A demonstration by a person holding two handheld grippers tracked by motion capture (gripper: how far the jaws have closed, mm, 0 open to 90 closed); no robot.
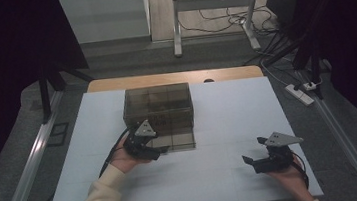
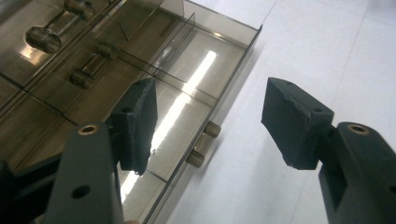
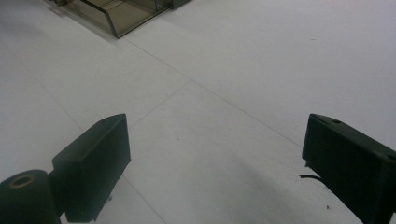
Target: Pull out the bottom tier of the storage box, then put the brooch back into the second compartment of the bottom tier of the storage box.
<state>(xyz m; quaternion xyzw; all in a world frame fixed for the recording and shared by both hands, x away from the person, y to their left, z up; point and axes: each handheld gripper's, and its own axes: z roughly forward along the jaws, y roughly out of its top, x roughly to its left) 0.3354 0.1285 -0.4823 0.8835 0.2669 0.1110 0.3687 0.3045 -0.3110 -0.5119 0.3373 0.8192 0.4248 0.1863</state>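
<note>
The left gripper (image 2: 208,123) stands with its jaws spread apart and nothing between the pads, poised above the front edge of a pulled-out drawer (image 2: 187,93) of a smoked-plastic drawer cabinet (image 1: 158,110). The drawer's small cylindrical handle (image 2: 204,144) sits just below and between the two pads, near them but apart from both. One jaw hangs over the drawer's divided interior, the other over the bare white tabletop (image 2: 327,46). Beyond, in the left gripper view, further drawer fronts carry similar bar handles (image 2: 44,37).

In the high view the person's left hand (image 1: 125,160) holds that gripper at the cabinet's near left corner, where the lowest drawer juts forward onto the table. The right gripper (image 1: 254,159) rests well apart at the table's right side, jaws likewise wide and empty, with the drawer's corner (image 3: 116,16) far off at the upper left of its own view.

Judging by the layout, the drawer is already drawn out and the handle released; its compartments look empty as far as the reflections allow. What seems left is either loading the drawer or pushing it home, for which the left jaws sit closest, directly above the handle.
</note>
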